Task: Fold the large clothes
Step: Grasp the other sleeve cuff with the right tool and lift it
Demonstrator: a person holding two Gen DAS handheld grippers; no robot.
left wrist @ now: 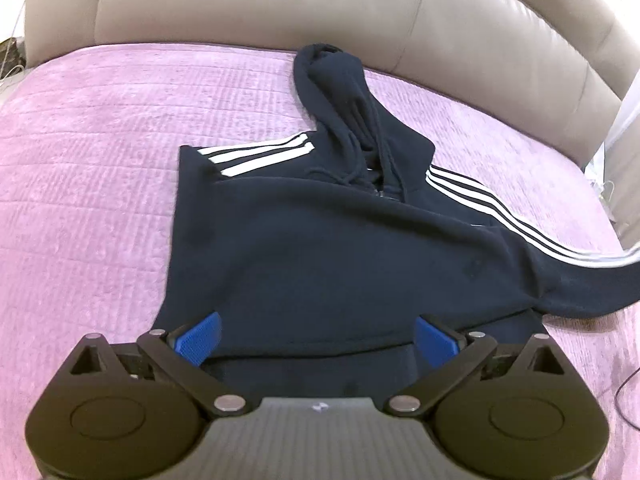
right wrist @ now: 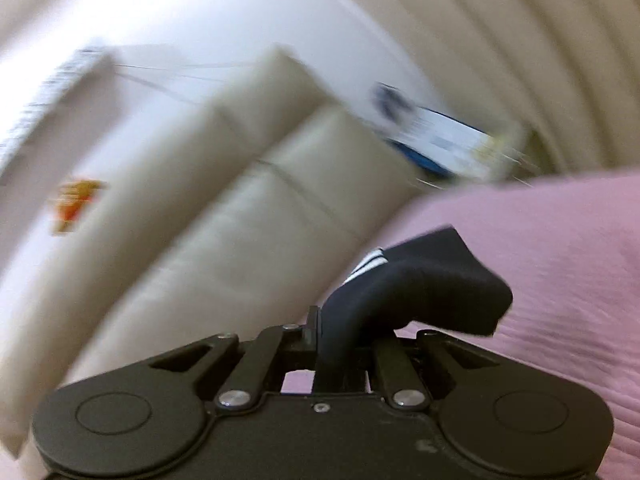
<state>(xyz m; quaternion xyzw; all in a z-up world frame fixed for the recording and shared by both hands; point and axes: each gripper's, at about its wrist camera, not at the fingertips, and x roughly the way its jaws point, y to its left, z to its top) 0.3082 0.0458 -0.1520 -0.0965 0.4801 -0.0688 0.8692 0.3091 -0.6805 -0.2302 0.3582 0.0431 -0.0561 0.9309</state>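
Note:
A dark navy hoodie [left wrist: 320, 248] with white sleeve stripes lies partly folded on the pink bedspread [left wrist: 88, 184], its hood toward the headboard. In the left wrist view my left gripper [left wrist: 316, 336] hovers over the hoodie's near hem, its blue pads [left wrist: 200, 338] wide apart with nothing between them. The hoodie's right sleeve [left wrist: 580, 280] trails off to the right edge of that view. In the blurred right wrist view my right gripper [right wrist: 344, 340] is shut on the sleeve's cuff end [right wrist: 420, 292], which bunches up above the jaws with its white stripes showing.
A padded beige headboard [left wrist: 280, 4] runs along the far side of the bed. In the right wrist view a blue and white box [right wrist: 440, 144] stands beyond the bed, and a white wall lies to the left. A thin cable [left wrist: 624, 396] lies at the bed's right edge.

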